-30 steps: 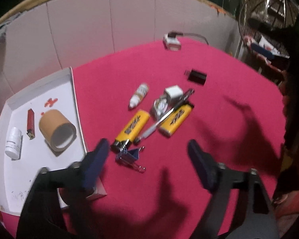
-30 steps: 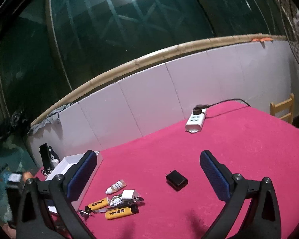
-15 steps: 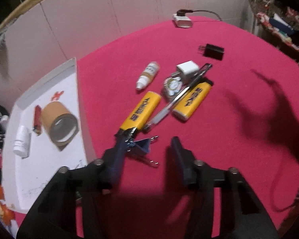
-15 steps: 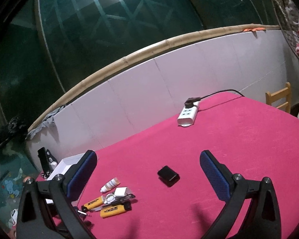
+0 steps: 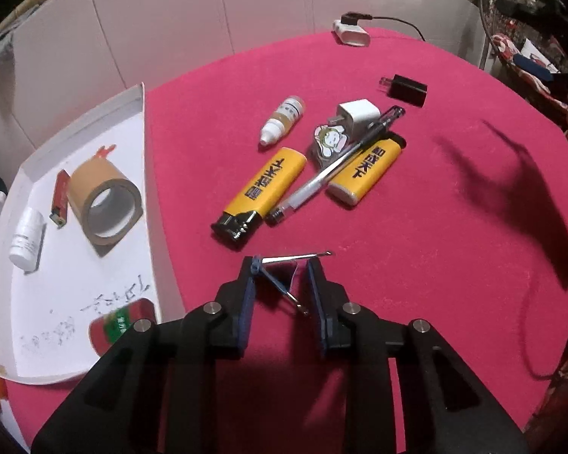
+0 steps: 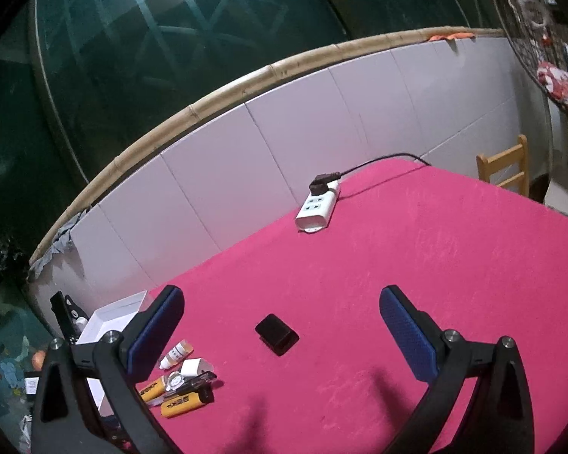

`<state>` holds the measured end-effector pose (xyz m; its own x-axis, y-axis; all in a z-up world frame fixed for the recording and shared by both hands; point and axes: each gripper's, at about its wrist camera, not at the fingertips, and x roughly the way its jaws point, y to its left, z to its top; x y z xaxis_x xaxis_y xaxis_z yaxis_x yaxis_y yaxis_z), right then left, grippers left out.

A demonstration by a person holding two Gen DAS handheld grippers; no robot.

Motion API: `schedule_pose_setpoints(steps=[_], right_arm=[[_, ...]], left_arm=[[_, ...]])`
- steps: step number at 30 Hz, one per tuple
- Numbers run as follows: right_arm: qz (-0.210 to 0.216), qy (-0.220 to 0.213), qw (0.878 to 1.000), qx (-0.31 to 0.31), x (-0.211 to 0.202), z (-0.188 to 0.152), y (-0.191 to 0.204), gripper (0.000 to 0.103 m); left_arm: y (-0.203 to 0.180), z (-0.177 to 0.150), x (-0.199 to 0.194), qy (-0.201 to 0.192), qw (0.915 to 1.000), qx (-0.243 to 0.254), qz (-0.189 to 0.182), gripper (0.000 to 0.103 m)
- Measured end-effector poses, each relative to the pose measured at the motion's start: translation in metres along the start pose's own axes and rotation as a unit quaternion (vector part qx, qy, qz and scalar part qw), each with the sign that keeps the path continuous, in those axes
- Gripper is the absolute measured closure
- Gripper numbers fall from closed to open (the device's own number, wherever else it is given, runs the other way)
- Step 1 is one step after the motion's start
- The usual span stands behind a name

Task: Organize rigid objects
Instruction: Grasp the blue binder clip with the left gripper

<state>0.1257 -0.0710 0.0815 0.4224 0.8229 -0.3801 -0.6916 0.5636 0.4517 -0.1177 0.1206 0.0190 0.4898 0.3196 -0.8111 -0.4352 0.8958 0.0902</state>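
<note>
My left gripper [image 5: 280, 268] has just been closing and now pinches the blue binder clip [image 5: 278, 274] on the red tablecloth [image 5: 416, 265], right below the 2 yellow lighters [image 5: 263, 193]. My right gripper [image 6: 280, 321] hangs wide apart over the black charger [image 6: 276, 334].

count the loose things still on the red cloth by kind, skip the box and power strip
yellow lighters: 2
chargers, white and black: 2
dropper bottle: 1
pen: 1
cartoon badge: 1
binder clip: 1
total: 8
</note>
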Motion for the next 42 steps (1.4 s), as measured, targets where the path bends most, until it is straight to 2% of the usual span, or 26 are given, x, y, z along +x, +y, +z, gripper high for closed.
schedule_pose_setpoints(steps=[3, 7, 15, 17, 20, 24, 26, 28, 30, 34, 40, 41, 42], right_arm=[[0.0, 0.0, 1.0, -0.001, 0.0, 0.0, 0.001, 0.0], [0.004, 0.006, 1.0, -0.014, 0.003, -0.002, 0.006, 0.0], [-0.004, 0.029, 0.999, -0.022, 0.014, -0.007, 0.006, 0.0], [-0.004, 0.031, 0.999, -0.02, 0.015, -0.008, 0.005, 0.0], [0.002, 0.033, 0.999, -0.019, 0.014, -0.008, 0.006, 0.0], [0.013, 0.034, 0.999, -0.02, 0.013, -0.008, 0.009, 0.0], [0.015, 0.036, 0.999, -0.019, 0.013, -0.009, 0.009, 0.0], [0.015, 0.038, 0.999, -0.016, 0.013, -0.01, 0.009, 0.0], [0.017, 0.04, 0.999, -0.012, 0.014, -0.01, 0.008, 0.0], [0.02, 0.041, 0.999, -0.009, 0.014, -0.011, 0.007, 0.0], [0.02, 0.042, 0.999, -0.01, 0.012, -0.012, 0.01, 0.0], [0.02, 0.042, 0.999, -0.009, 0.012, -0.012, 0.009, 0.0], [0.02, 0.042, 0.999, -0.008, 0.012, -0.012, 0.009, 0.0]], left_arm=[[-0.004, 0.0, -0.001, -0.006, 1.0, 0.005, 0.0, 0.076], [-0.009, -0.001, -0.003, -0.013, 0.9998, 0.002, -0.016, 0.093], [-0.004, -0.001, -0.006, -0.025, 0.9991, -0.018, -0.029, 0.095], [-0.007, -0.001, -0.006, -0.02, 0.9991, -0.011, -0.035, 0.095], [-0.011, -0.001, -0.005, -0.015, 0.9996, -0.001, -0.024, 0.095], [-0.016, -0.001, -0.007, -0.021, 0.9997, 0.006, -0.011, 0.088], [-0.017, 0.0, -0.012, -0.033, 0.9994, 0.006, -0.012, 0.078], [-0.019, 0.0, -0.017, -0.042, 0.999, 0.008, -0.014, 0.052], [-0.02, 0.001, -0.019, -0.048, 0.9986, 0.014, -0.016, 0.045], [-0.021, 0.011, -0.011, -0.044, 0.9988, 0.021, -0.009, 0.045], [-0.029, 0.024, 0.005, -0.037, 0.998, 0.043, -0.029, 0.047], [-0.032, 0.023, 0.009, -0.033, 0.9978, 0.05, -0.03, 0.051], [-0.034, 0.022, 0.011, -0.032, 0.9976, 0.054, -0.027, 0.063]])
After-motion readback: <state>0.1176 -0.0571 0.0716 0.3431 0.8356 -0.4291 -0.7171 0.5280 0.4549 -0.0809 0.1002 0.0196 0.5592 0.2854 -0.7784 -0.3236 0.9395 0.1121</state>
